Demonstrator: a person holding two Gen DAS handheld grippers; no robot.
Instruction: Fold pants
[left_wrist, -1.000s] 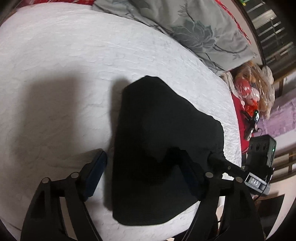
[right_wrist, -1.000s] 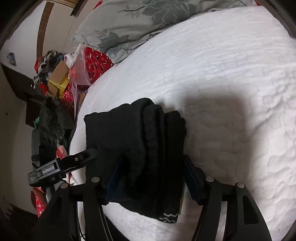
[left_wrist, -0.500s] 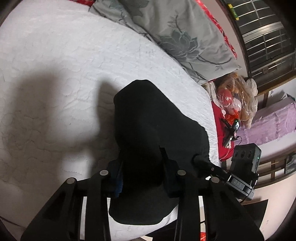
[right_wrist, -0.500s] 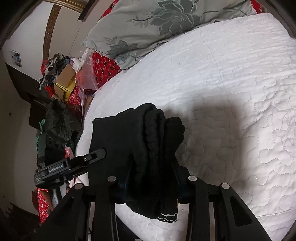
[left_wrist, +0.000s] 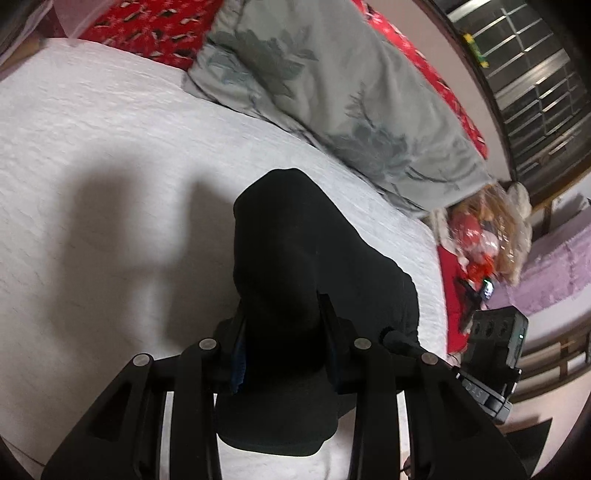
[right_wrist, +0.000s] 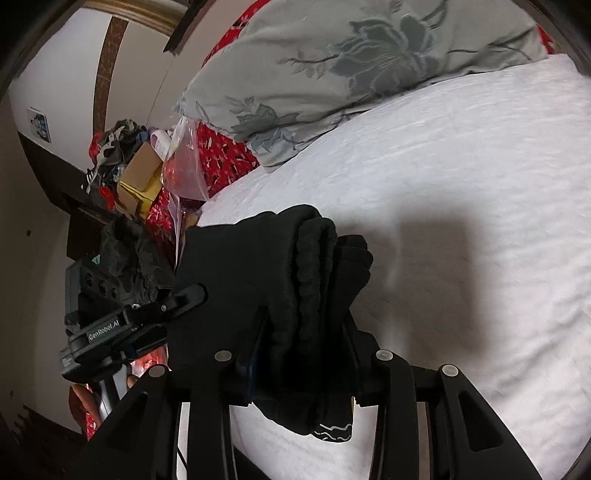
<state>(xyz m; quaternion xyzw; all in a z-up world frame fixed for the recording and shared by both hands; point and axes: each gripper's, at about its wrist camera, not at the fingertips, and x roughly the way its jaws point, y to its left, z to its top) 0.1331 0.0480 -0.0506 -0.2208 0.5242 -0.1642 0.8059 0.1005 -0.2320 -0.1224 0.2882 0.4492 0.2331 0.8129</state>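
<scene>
The black pants (left_wrist: 295, 258) are folded into a thick bundle and hang lifted above the white quilted bed (left_wrist: 110, 166). My left gripper (left_wrist: 284, 332) is shut on one end of the bundle, its pads pressing the cloth from both sides. In the right wrist view the same pants (right_wrist: 288, 280) show their stacked folded layers, and my right gripper (right_wrist: 303, 339) is shut on that other end. A white wavy mark sits on the hem hanging below. The left gripper (right_wrist: 184, 299) shows at the left of the right wrist view, the right gripper's body (left_wrist: 491, 350) at the right of the left one.
A grey flowered pillow (left_wrist: 332, 92) lies at the head of the bed over a red patterned cloth (left_wrist: 147, 26). Beside the bed are a plastic bag with red things (left_wrist: 480, 229), a cardboard box (right_wrist: 140, 177) and piled clutter. A barred window (left_wrist: 535, 74) is at the far right.
Both grippers closed on the ends of the folded pants, then rose together, lifting the bundle off the quilt. The views tilted toward the pillow.
</scene>
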